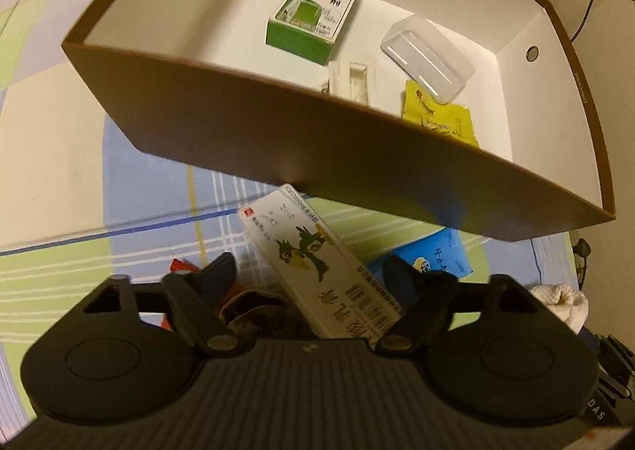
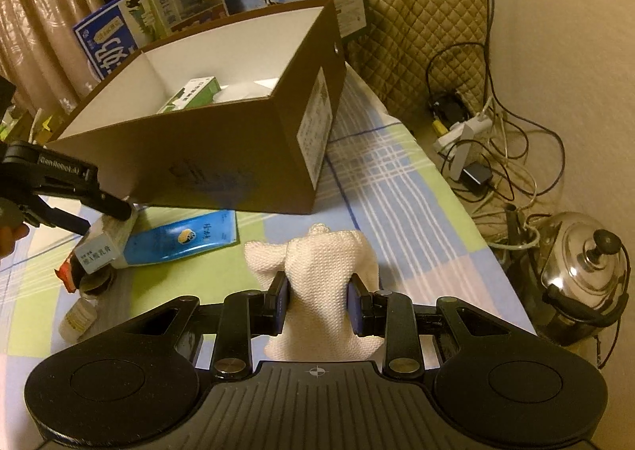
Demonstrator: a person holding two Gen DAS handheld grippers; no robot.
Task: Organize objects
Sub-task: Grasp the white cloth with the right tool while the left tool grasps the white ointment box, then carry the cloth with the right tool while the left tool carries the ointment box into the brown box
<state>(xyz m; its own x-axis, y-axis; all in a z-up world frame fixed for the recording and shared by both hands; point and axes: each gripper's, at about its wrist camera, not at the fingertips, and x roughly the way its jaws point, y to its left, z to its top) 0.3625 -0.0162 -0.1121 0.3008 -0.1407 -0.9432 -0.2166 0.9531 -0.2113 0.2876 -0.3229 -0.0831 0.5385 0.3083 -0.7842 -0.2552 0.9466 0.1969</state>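
White knitted cloth [image 2: 317, 283] sat pinched between the right gripper [image 2: 317, 301] fingers, nearest of all, just short of the brown cardboard box [image 2: 206, 156] on the checked bedsheet [image 2: 397, 188]. Bunched and soft, it could have snagged on the box's near wall or slid loose if lifted carelessly. The left gripper [image 1: 313, 271] fingers straddled a long white carton printed with a green bird [image 1: 313, 255], propped against the box wall; whether they pressed it I cannot tell. A slack hold might have let it tip onto the blue packet [image 1: 440, 255] beside it. Farther, inside the box, lay a green-and-white carton [image 1: 313, 9], a clear plastic case [image 1: 426, 57] and a yellow sachet [image 1: 440, 118].
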